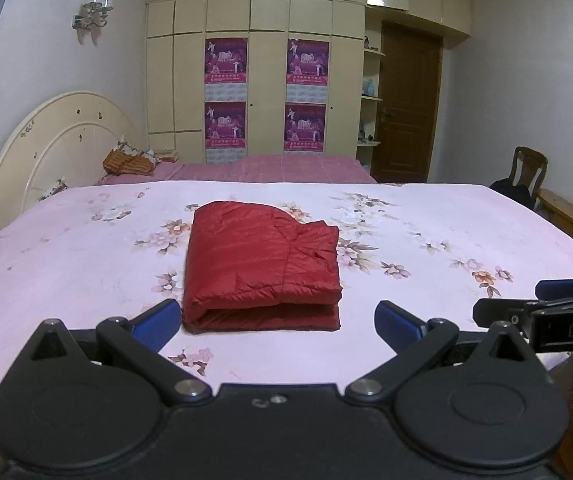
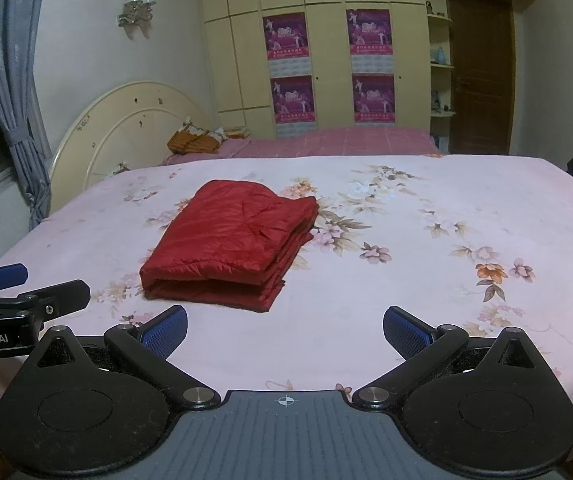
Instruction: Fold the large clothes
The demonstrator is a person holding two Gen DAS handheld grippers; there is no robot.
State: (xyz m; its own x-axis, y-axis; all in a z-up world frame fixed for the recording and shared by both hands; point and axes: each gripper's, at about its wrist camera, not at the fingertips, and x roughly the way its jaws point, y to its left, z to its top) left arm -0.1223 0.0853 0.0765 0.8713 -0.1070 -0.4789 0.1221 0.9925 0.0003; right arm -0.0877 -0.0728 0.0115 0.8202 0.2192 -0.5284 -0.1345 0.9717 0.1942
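The left gripper [image 1: 278, 320] has its jaws spread wide, both blue-padded fingers [image 1: 158, 318] angled outward, nothing between them. The right gripper [image 2: 285, 326] is held the same way, jaws wide apart and bare. Both are level and point forward side by side; each shows at the edge of the other's view, just beside its outer finger.
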